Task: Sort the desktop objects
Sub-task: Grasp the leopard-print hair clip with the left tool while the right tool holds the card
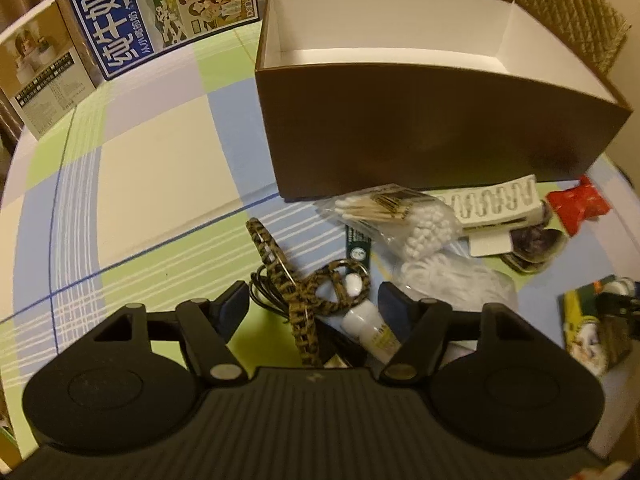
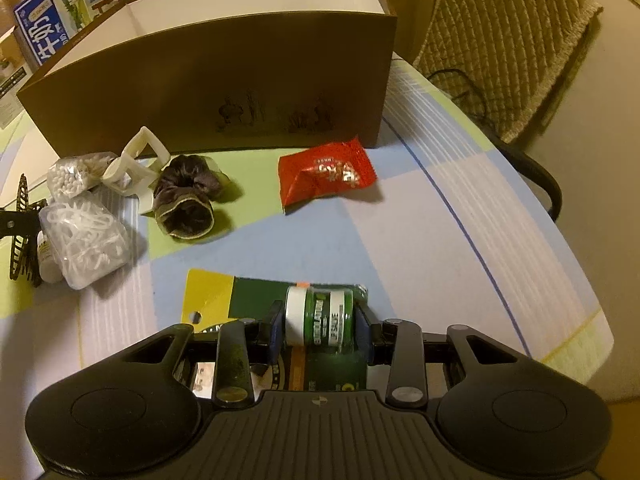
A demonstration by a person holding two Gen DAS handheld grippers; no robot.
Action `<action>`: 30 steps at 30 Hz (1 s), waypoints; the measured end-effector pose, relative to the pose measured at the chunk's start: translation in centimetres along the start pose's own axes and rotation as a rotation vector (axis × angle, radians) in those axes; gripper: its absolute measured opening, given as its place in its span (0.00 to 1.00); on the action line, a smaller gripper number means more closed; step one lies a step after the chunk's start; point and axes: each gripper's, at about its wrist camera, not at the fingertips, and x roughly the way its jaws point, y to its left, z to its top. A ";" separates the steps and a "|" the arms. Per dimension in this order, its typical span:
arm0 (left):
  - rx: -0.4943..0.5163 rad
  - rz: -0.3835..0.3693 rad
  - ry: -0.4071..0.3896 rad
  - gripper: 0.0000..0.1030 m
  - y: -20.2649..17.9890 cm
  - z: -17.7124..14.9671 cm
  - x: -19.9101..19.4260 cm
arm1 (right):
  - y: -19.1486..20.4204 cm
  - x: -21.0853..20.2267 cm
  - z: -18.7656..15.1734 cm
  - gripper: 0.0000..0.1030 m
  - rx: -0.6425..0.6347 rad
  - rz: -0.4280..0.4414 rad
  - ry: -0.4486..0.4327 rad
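Fingers of my right gripper (image 2: pixel 320 326) clamp the green jar (image 2: pixel 320 318); left fingers (image 1: pixel 236 304) stand released, straddling the leopard-print cord (image 1: pixel 308 300).

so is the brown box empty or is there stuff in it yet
Empty as far as shows: the brown box is open-topped, and the left wrist view shows only bare white walls and floor inside. The near part of its floor is hidden.
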 end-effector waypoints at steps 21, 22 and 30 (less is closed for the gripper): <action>-0.076 0.047 -0.066 0.43 0.8 -0.6 -1.1 | -1.7 0.7 1.7 0.33 -0.100 0.118 -0.010; -0.084 0.047 -0.068 0.43 1.0 -0.7 -1.5 | -1.7 0.7 1.8 0.33 -0.101 0.123 -0.009; -0.123 0.056 -0.056 0.40 1.8 -2.3 -3.4 | -1.8 -0.2 1.7 0.39 -0.105 0.167 -0.020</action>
